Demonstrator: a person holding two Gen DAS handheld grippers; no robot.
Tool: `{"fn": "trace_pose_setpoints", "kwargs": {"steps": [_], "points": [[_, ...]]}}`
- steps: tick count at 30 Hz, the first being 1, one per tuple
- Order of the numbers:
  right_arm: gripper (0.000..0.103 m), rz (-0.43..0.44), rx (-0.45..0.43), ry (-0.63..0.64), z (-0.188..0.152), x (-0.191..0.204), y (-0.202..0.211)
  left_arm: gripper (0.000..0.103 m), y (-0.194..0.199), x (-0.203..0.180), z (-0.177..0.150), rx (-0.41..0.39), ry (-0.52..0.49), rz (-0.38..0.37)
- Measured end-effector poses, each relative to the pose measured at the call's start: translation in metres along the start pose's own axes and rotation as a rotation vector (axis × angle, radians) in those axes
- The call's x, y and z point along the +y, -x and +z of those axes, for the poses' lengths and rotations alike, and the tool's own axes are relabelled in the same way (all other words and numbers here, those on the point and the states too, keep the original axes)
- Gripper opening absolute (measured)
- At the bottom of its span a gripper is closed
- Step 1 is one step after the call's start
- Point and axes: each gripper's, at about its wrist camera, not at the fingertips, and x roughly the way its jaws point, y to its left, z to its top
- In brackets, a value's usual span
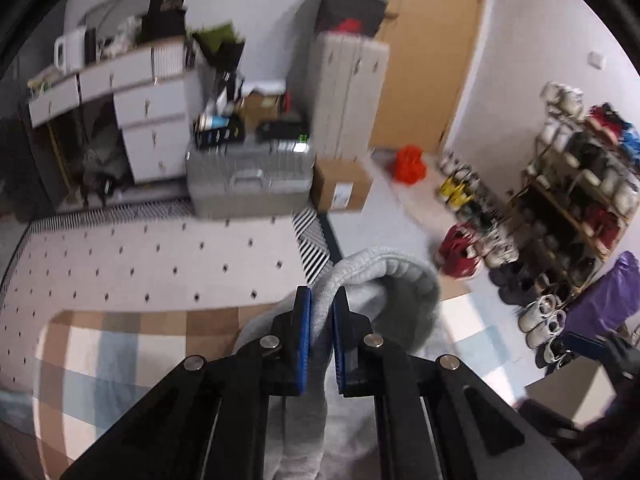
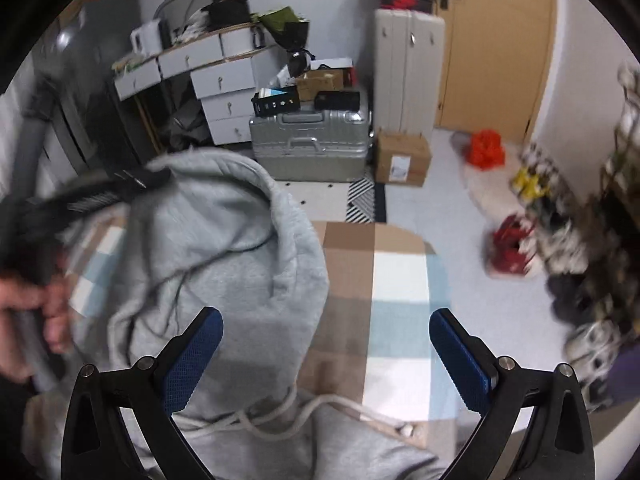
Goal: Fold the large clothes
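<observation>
Left gripper [image 1: 321, 304] clenched on the grey hoodie's [image 2: 224, 264] hood rim, lifting it off the checked blanket [image 2: 400, 280]. Hood opening faces far; body trails near, drawstring [image 2: 280, 412] loose. Right gripper [image 2: 326, 350] released, jaws wide, over the hoodie's right edge.

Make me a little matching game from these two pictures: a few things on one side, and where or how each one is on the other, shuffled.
Things:
1. left gripper
2. right gripper
3. silver suitcase
4. orange bag

States or places:
A. lying on the floor near the wooden door
B. shut on the grey hoodie
C. open, holding nothing
D. lying on its side with boxes on top

Pairs: 1-B, 2-C, 3-D, 4-A
</observation>
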Motion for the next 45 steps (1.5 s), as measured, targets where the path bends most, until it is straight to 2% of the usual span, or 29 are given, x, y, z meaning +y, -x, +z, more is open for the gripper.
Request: {"fn": "trace_pose_setpoints", "kwargs": {"steps": [3, 4, 6, 9, 13, 14, 15, 17, 20, 24, 30, 32, 36, 40, 45], "points": [[0.103, 0.024, 0.006, 0.006, 0.009, 0.012, -0.007, 0.005, 0.030, -0.001, -0.001, -0.071, -0.041, -0.040], [0.103, 0.008, -0.001, 0.019, 0.014, 0.017, -0.011, 0.005, 0.042, -0.001, -0.003, -0.094, -0.057, -0.052], [0.103, 0.011, -0.007, 0.014, 0.020, 0.025, -0.020, 0.005, 0.060, -0.001, -0.008, -0.112, -0.081, -0.081], [0.103, 0.034, 0.002, -0.025, 0.027, 0.037, -0.040, 0.005, 0.066, 0.004, -0.012, -0.123, -0.112, -0.111], [0.101, -0.010, -0.009, -0.015, 0.038, 0.056, -0.061, 0.005, 0.062, 0.018, -0.007, -0.123, -0.103, -0.165], [0.092, -0.021, -0.019, -0.010, 0.040, 0.059, -0.061, 0.005, 0.060, 0.020, -0.005, -0.127, -0.092, -0.174], [0.065, -0.040, -0.037, -0.006, 0.045, 0.062, -0.061, 0.005, 0.060, 0.023, -0.004, -0.140, -0.078, -0.172], [0.029, -0.022, -0.033, -0.026, 0.051, 0.061, -0.058, 0.005, 0.056, 0.027, -0.003, -0.128, -0.068, -0.179], [0.016, -0.022, -0.073, -0.022, 0.057, 0.067, -0.034, 0.005, 0.056, 0.034, -0.003, -0.126, -0.045, -0.125], [0.015, -0.029, -0.128, 0.064, 0.061, 0.085, 0.022, 0.005, 0.072, 0.046, -0.004, -0.124, 0.056, -0.116], [0.012, -0.082, -0.213, 0.176, 0.039, 0.112, 0.104, 0.005, 0.115, 0.044, -0.013, -0.128, 0.167, -0.179], [0.009, -0.079, -0.225, 0.192, 0.022, 0.119, 0.128, 0.005, 0.131, 0.039, -0.023, -0.130, 0.196, -0.214], [0.008, -0.074, -0.232, 0.200, -0.021, 0.128, 0.158, 0.005, 0.154, 0.032, -0.051, -0.129, 0.198, -0.223], [0.008, -0.057, -0.264, 0.238, -0.068, 0.138, 0.181, 0.005, 0.171, 0.032, -0.083, -0.111, 0.215, -0.255], [0.008, -0.010, -0.252, 0.288, -0.127, 0.148, 0.195, 0.005, 0.181, 0.032, -0.121, -0.091, 0.198, -0.274]]}}
